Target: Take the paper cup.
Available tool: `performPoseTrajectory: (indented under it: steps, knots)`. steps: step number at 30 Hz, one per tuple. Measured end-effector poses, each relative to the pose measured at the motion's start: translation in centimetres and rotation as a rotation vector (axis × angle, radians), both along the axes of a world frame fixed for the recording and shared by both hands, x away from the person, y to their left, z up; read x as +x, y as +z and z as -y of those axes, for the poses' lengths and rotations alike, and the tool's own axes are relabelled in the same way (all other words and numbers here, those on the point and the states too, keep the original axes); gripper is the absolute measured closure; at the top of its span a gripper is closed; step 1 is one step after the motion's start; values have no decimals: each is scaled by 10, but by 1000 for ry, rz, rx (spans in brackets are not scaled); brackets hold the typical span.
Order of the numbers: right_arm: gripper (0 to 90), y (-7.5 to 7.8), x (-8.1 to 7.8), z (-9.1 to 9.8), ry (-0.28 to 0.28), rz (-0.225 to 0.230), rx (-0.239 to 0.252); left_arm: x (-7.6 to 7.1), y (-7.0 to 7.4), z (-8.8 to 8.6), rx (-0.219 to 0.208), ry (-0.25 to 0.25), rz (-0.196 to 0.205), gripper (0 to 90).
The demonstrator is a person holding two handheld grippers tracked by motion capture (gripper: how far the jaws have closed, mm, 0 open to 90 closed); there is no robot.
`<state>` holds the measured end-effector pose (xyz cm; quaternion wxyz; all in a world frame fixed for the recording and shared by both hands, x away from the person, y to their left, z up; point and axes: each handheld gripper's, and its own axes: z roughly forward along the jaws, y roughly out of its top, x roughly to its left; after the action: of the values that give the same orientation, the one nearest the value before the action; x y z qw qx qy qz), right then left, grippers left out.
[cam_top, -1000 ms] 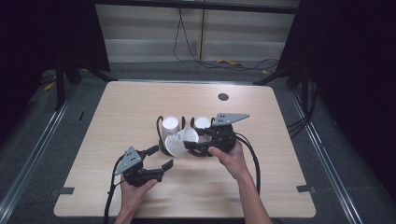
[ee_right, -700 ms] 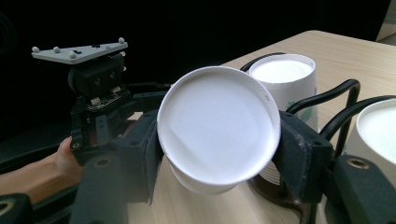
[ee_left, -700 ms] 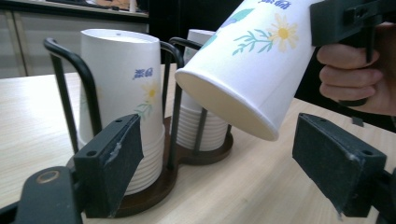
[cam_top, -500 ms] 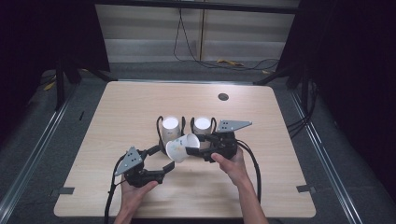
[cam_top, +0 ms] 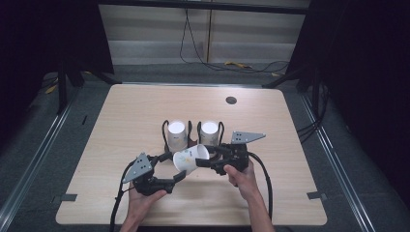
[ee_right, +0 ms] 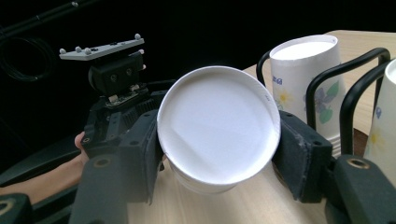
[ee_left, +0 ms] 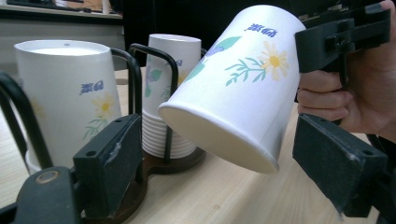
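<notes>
Your high view sits above your side, looking fwd/down over the whole table (cam_top: 125,111); both gripper views look close-up along their jaws, facing each other, sharing the tilted cup (ee_left: 238,79) & cup rack (ee_right: 348,100).

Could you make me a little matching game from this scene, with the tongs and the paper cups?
Things:
1. left tongs
2. right tongs
3. tilted cup
4. cup stacks

States:
a. upside down in a dark wire rack
b. open, pads clear of the cup
c. held off the table, on a slant
d. shut on the cup's bottom end

Pairs: 1-b, 2-d, 3-c, 4-a
</notes>
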<state>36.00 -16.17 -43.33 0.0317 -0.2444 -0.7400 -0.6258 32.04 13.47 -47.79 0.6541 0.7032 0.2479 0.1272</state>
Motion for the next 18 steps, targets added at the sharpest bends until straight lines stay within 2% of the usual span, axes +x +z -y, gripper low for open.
performPoseTrajectory:
  steps: [2, 6, 18]
  knots:
    - [381, -1, -1, 1, 3, -8, 12, 1, 0, 2, 21, -10, 8, 158]
    - [381, 0, -2, 2, 18, -14, 32, 1, -1, 4, 24, -19, 6, 157]
    - [381, -4, -2, -3, 51, -35, 34, 2, -6, 9, 44, -73, 18, 176]
